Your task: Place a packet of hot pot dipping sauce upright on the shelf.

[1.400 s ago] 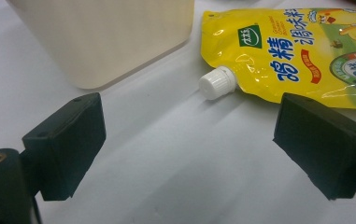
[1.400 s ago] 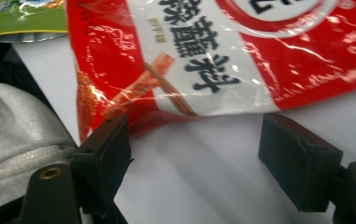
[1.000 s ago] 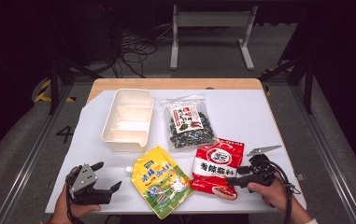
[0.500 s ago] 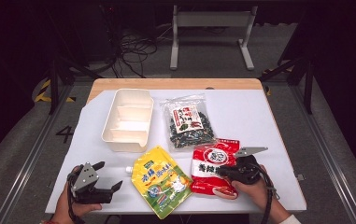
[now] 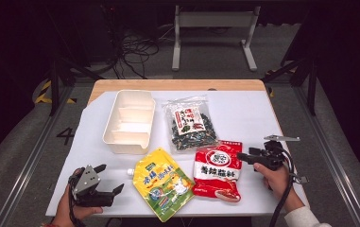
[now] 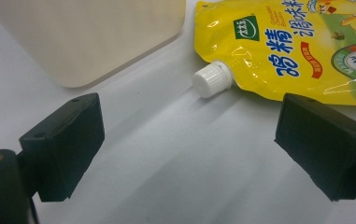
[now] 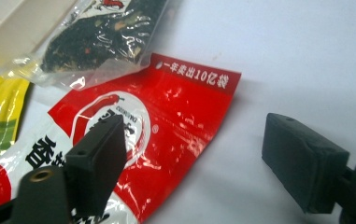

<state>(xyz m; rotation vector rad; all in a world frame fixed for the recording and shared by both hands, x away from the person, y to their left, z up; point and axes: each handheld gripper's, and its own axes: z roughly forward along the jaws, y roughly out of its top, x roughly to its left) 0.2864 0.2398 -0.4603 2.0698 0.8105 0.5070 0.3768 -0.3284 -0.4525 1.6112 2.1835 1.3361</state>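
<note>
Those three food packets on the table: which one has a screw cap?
The yellow pouch, nearest the left gripper. A white cap sticks out of its corner; the red packet and the clear bag are flat, sealed bags.

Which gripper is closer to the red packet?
Right. The right gripper sits just beside the red packet's edge; the left gripper is far off, past the yellow spouted pouch.

Jaws apart; yellow pouch, white cap.
</note>
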